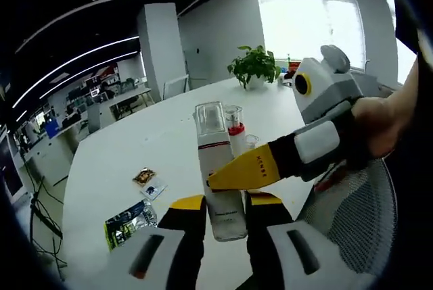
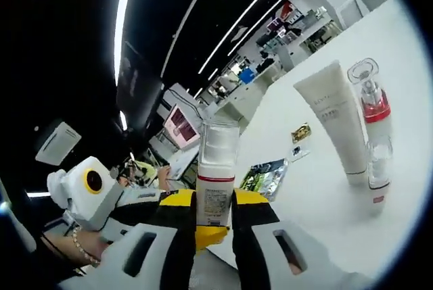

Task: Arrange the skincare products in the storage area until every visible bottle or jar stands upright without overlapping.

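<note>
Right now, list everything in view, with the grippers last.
Pump bottle: one, white with clear cap, held between both grippers' jaws.
Tube: one, cream, upright on the table.
Spray bottle: one, clear with red band, beside the tube.
Packets: three, green and small mixed colours, flat on the table.
Plant: one, green, far table end.
Table: one, white.
Chair: one, mesh, beside the table.
Left gripper: yellow-tipped, clamping the bottle.
Right gripper: yellow-tipped, clamping it too.
</note>
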Demonstrator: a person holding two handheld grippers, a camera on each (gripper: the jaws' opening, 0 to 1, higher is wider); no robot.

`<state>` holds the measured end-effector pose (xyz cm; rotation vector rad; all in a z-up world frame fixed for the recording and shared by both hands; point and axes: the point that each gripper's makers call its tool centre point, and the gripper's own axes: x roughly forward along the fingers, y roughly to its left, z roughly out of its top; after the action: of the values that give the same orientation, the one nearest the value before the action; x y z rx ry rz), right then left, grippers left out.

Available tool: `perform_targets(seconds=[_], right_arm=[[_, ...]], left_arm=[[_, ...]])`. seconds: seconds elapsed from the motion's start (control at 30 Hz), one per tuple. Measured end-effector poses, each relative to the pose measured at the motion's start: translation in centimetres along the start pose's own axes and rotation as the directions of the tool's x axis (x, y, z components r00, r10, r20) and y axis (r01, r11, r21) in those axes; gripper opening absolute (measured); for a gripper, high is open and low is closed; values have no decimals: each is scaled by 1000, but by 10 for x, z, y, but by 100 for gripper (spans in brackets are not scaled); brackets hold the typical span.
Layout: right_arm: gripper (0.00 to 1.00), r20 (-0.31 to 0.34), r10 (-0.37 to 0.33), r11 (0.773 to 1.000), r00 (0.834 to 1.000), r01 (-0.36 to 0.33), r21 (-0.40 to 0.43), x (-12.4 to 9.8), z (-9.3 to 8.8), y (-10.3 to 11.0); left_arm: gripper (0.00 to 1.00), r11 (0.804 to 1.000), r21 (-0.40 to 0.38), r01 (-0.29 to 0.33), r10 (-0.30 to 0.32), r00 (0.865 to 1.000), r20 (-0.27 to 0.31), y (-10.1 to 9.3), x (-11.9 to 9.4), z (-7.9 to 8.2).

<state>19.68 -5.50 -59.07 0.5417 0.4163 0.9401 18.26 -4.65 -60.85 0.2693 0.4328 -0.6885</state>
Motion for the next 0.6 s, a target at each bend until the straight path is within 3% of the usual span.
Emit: perform_targets(seconds=[0.07,0.1,0.17,0.2,0.27,0.33,0.37,0.47,0.6], right_arm=[[18,-9,35,999,999,-35,-20,-3,2,3],[18,-14,39,998,999,-40,-41,-5,4,2],[18,-36,102,988,994,-106,-112,-9,7,2],[18,-58,101,980,993,-109,-169,-13,5,0],[18,-145,142,940,979,-180,-290,-19,-3,0],[18,-223,139,895,965,-218,-389,-26,-10,-4],[18,-266,147,861,953,-255,-439,-30,-15,-5],[18,-344,180,800,922,-341,-494,-38,-25,-1],[18,-377,233,759,897,-410,-506,-46,-29,5]], left_arm=[[31,997,-15,71,-72,997,-26,-7,-1,-5],[32,997,-21,73,-73,997,-15,-5,-3,-3],[33,988,-50,147,-148,989,-19,-13,-9,-1],[34,983,-51,175,-176,984,-22,-14,-11,1],[36,974,-53,222,-224,974,-35,-10,-14,1],[36,959,-50,278,-280,960,-25,-13,-17,12],[36,953,-39,300,-301,954,-16,-13,-15,17],[37,937,16,349,-348,937,-43,-17,-10,22],[37,910,44,412,-410,911,-47,-33,-1,29]])
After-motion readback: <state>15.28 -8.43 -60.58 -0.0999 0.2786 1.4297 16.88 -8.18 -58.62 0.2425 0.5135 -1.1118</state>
